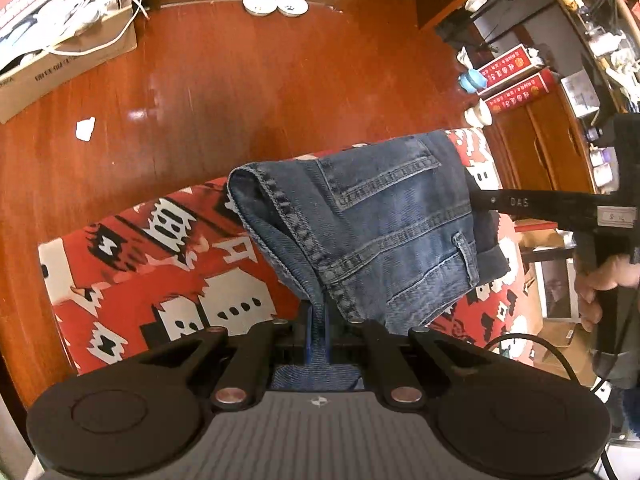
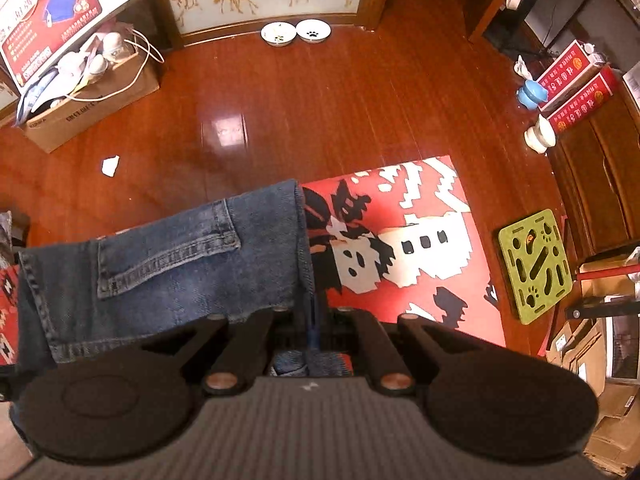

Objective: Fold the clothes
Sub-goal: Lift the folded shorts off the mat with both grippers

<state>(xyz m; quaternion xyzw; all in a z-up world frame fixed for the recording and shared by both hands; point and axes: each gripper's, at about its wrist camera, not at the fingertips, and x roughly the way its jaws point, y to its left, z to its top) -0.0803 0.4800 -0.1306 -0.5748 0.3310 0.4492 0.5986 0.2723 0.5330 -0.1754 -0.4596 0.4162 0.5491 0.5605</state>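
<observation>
- The faded blue denim jeans (image 1: 372,220) hang in the air between my two tools, above the red cloth with white and black block pattern (image 1: 132,264) that covers the desk. The back pocket and one belt loop face up, so I judge it is the waist part that I carry, already doubled at least once.
- My left gripper (image 1: 320,320) has its jaws closed on a thick fold of the denim; a strip of blue fabric runs down between them and bunches behind them.
- My right gripper (image 2: 316,320) is the same: its jaws are pressed together on the seam edge of the jeans (image 2: 180,264), and the fabric spreads away to the left in this view.
- I think the cloth is held at two points so that it stays stretched and flat and does not collapse; this makes it possible to lay it on the patterned cloth (image 2: 420,240) with a clean fold. The step looks like carrying or lowering, not yet the laying.
- In the left view, the right tool comes in from the side, nearly level, and a hand (image 1: 608,280) grips its black handle. Both cameras look steeply down, so both tools are tipped forward over the desk.
- Around it is the glossy red-brown wooden floor (image 2: 320,112), with two white pet bowls (image 2: 296,32) by the wall, a cardboard box (image 2: 92,112) with cables, and a green mat with cut-out shapes (image 2: 536,264) just beside the cloth edge.
</observation>
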